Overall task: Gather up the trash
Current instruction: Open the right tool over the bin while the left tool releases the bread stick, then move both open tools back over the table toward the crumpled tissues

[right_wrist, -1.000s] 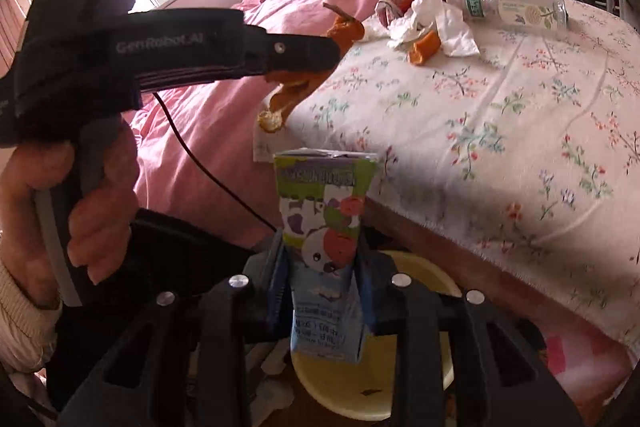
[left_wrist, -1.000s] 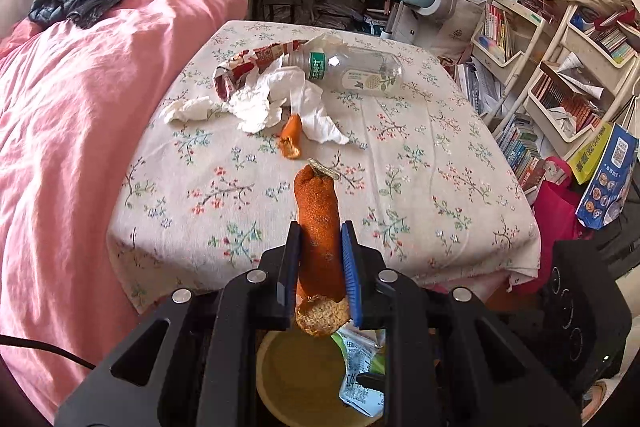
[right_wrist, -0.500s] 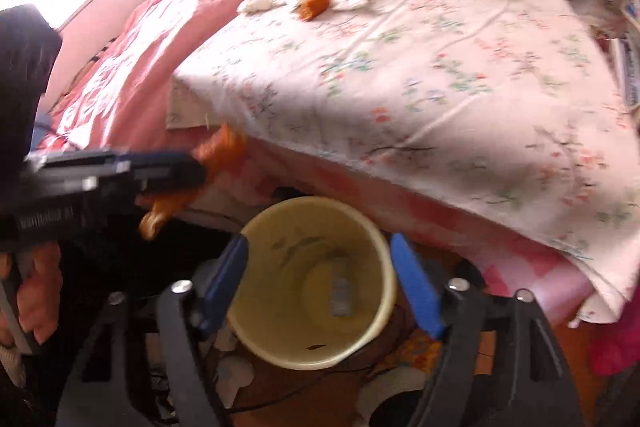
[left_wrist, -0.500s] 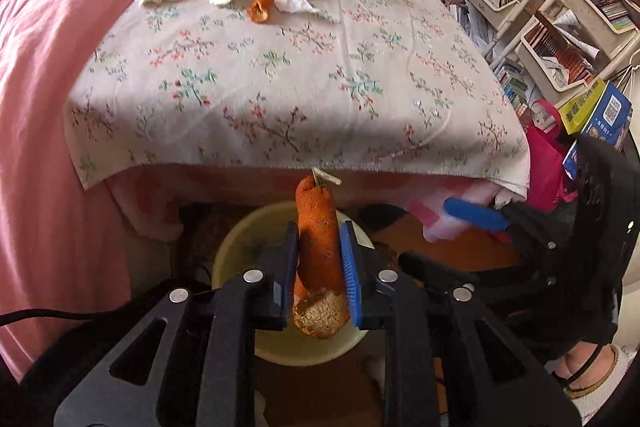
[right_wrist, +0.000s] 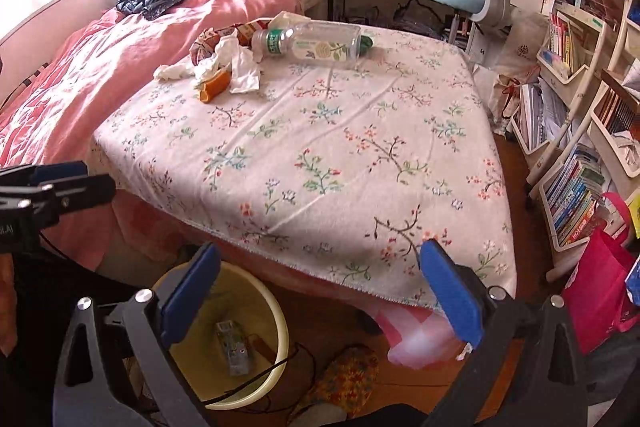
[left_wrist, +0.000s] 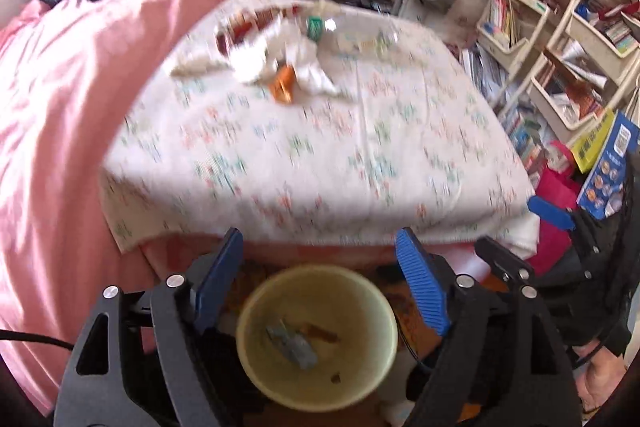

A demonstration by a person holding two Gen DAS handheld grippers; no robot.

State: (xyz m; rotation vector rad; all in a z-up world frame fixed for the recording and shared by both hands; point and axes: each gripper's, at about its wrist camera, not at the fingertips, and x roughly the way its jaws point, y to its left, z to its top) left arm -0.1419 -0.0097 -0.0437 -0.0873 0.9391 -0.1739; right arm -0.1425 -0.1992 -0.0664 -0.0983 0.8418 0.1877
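Hanging over the round yellow plastic bin (left_wrist: pixel 316 335), the left gripper (left_wrist: pixel 320 269) is held with its blue pads (left_wrist: pixel 420 287) spread wide apart, and nothing is held between them. The bin is seen straight below the gap, on the floor by the near edge of the table covered with a white flowered cloth (left_wrist: pixel 320 155). A crumpled grey carton (left_wrist: pixel 294 345) and a thin orange-brown scrap (left_wrist: pixel 320 331) are seen lying inside the bin.

The right gripper (right_wrist: pixel 320 283) is held a bit higher and to the side, and it is opened wide and empty too. The bin is seen under its left pad (right_wrist: pixel 192 291).

More trash is left at the far end of the table, well away from both grippers: a clear plastic bottle (right_wrist: pixel 312 45) lying on its side, white crumpled tissues (right_wrist: pixel 232 67), a small piece of orange peel (right_wrist: pixel 216 89) and a red wrapper (left_wrist: pixel 256 23).
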